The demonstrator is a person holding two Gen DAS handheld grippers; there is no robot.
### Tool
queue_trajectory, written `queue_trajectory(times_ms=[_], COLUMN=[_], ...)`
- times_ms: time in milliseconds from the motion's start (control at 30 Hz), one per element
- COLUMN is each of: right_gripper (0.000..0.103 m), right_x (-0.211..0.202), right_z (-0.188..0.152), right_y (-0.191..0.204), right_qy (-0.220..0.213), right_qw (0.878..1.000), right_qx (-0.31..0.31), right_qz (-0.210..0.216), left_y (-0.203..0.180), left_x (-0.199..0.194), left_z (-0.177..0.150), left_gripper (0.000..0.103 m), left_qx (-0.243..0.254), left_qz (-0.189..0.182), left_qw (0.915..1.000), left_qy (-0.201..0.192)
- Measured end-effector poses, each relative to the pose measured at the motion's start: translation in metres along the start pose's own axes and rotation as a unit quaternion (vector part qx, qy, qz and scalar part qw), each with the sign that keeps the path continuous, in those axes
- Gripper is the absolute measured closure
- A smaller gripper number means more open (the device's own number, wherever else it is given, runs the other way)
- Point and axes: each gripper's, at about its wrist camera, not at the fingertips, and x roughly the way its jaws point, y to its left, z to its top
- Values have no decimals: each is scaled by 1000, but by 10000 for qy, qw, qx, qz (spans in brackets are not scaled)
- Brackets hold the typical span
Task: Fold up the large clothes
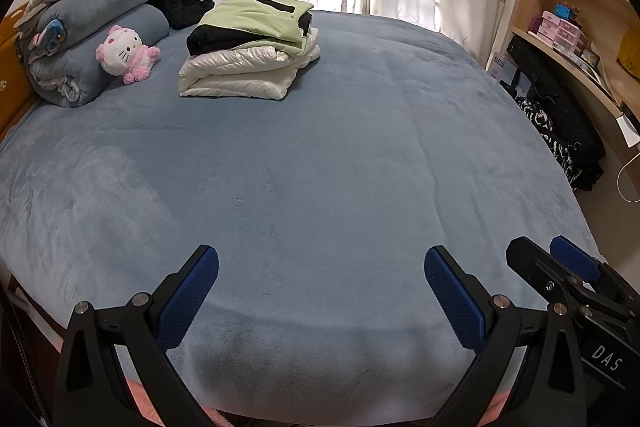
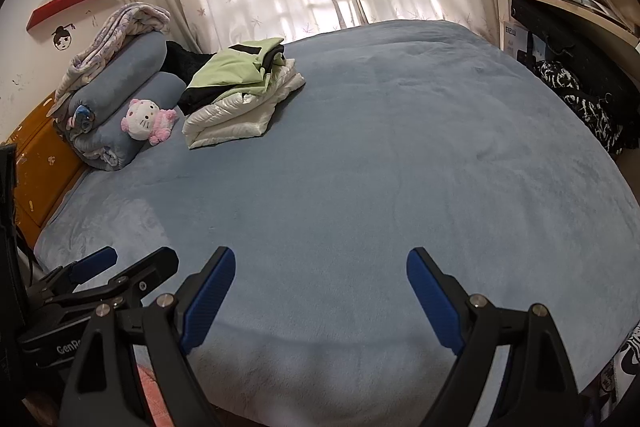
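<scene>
Both the left claw [image 1: 321, 259] and the right claw [image 2: 321, 261] hang released and empty above the near edge of the bed [image 1: 340, 155]. The folded clothes [image 1: 250, 51] sit stacked at the upper left of the frame, beside a plush toy [image 1: 126, 53]. Reaching that far, a claw could snag the loose green top layer and topple the pile.

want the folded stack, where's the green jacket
In both views the green jacket lies far left on the bed, atop a white jacket, beside the plush toy.
</scene>
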Motion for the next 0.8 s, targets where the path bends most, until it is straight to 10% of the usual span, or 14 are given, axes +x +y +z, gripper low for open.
queue_trajectory(times_ms=[800], right_gripper=[15], right_x=[1], right_z=[0], right_y=[0], right_qy=[23], right_qw=[10000], right_qx=[-5], right_qz=[-15], left_y=[5], left_x=[0], left_z=[0], left_gripper=[3], left_qx=[-51], left_qz=[26], left_qw=[10000], left_qy=[48])
